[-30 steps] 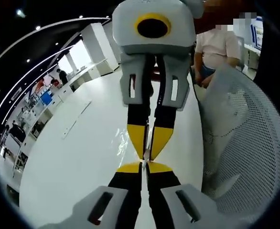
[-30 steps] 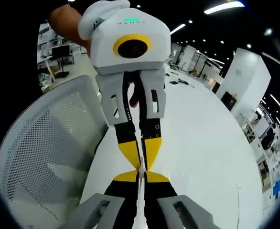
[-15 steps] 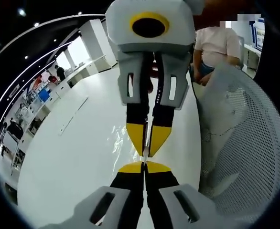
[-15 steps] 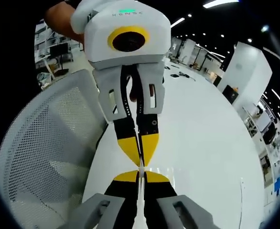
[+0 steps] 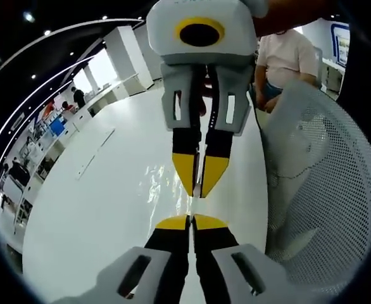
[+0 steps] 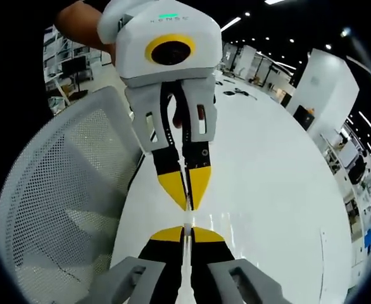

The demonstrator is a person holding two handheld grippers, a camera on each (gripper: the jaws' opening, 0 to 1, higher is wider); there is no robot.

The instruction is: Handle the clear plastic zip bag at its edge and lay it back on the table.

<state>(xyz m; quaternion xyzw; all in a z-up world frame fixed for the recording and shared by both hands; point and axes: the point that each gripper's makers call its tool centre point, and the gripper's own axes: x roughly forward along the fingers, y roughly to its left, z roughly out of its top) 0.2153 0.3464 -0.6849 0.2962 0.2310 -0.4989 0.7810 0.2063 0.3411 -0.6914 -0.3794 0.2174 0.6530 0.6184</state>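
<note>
Long glossy white table: landmark for all entries; a white mesh-backed chair stands at its edge.

Clear plastic zip bag: held above the table, stretched edge-on between the two claws; in the left gripper view its crinkled, glinting film hangs beside the claw tips; in the right gripper view only its thin edge reads, as a pale line between the tips.

Left claw, black with yellow tips: jaws together, pinched on the bag's edge, over the table near the chair.

Right claw, same build: jaws together on the bag's opposite edge, tip to tip with the left claw, a short gap between them.

Person in a pale shirt: beyond the table's far end, behind the chair.
</note>
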